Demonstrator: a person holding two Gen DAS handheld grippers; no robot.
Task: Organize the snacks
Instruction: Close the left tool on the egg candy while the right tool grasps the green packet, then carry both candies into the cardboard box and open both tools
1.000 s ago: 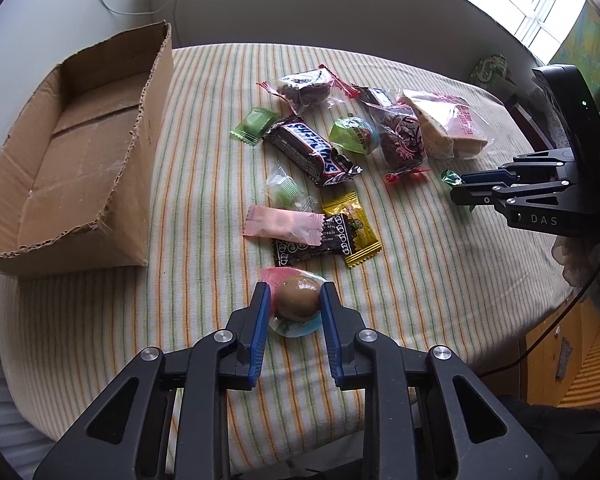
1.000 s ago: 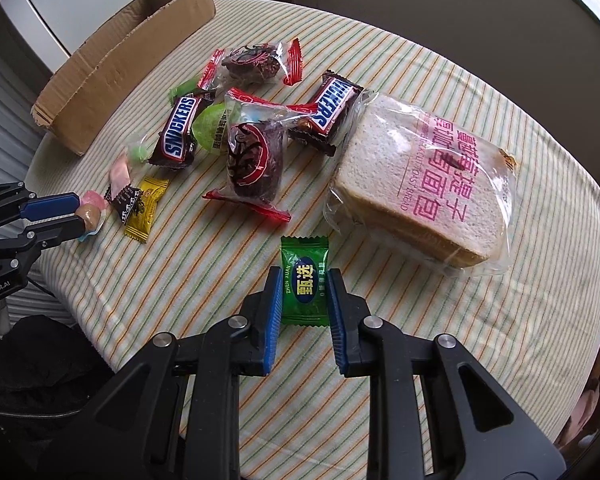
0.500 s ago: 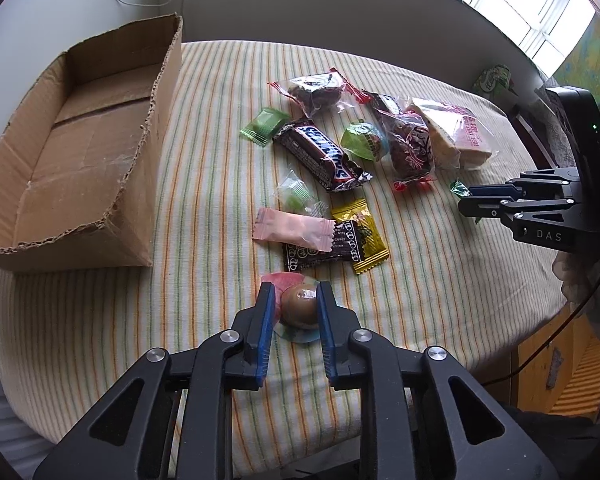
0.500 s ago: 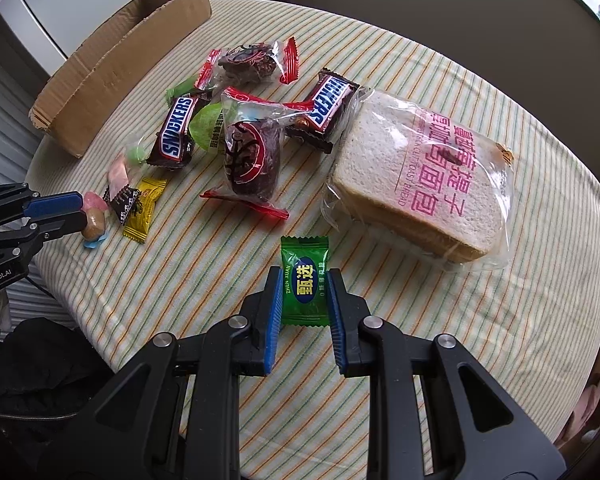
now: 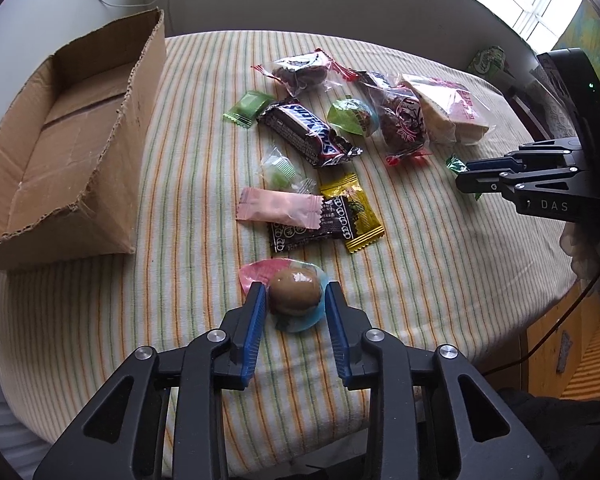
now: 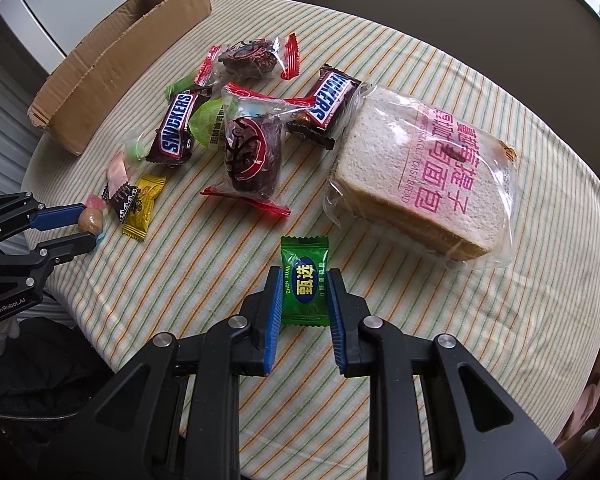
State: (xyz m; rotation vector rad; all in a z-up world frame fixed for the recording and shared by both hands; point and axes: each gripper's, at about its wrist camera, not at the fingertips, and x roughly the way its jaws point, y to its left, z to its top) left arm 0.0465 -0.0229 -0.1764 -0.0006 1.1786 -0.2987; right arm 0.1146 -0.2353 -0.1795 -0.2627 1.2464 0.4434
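My left gripper (image 5: pixel 295 295) is shut on a brown egg-shaped candy (image 5: pixel 296 291) in a clear pink and blue wrapper, held just above the striped tablecloth (image 5: pixel 180 200). It also shows in the right wrist view (image 6: pixel 91 221). My right gripper (image 6: pixel 304 286) is shut on a green candy packet (image 6: pixel 305 280) near the table's front edge. That gripper shows at the right in the left wrist view (image 5: pixel 466 176). An open cardboard box (image 5: pixel 72 140) stands at the left, empty as far as I see.
Loose snacks lie mid-table: Snickers bars (image 6: pixel 174 128), a bagged bread slice (image 6: pixel 424 168), dark cakes in clear wrappers (image 6: pixel 252 152), a pink packet (image 5: pixel 280 208), a yellow packet (image 5: pixel 356 212), small green candies (image 5: pixel 246 108). The table edge is close below both grippers.
The left gripper has lifted the egg candy slightly and drawn back a little. The right gripper holds the green packet in about the same place.
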